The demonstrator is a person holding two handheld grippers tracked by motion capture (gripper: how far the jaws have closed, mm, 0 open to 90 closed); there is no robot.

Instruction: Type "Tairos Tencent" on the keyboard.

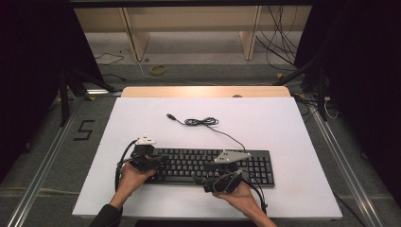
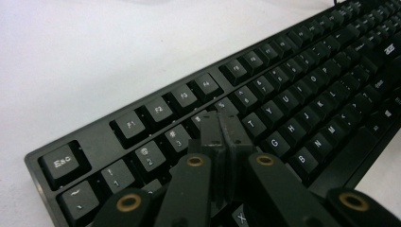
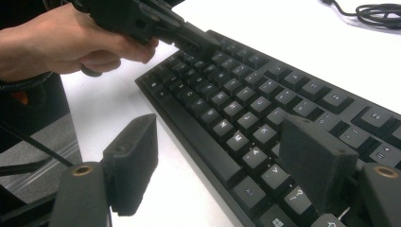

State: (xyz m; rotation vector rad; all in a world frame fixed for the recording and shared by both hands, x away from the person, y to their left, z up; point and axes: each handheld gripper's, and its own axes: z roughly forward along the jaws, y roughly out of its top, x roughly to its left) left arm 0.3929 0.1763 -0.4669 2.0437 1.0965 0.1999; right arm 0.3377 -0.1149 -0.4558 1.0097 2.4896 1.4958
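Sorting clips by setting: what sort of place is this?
Probably a lab recording bay: a white table with a keyboard stands between metal floor rails, loose cables trailing behind.

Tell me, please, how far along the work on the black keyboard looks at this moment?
Done: the keyboard lies flat on the white table, cable unplugged. In hand: the left gripper, shut, points its tips over the number row. The right gripper hangs open over the front edge. Left: whether any key is pressed can't be told.
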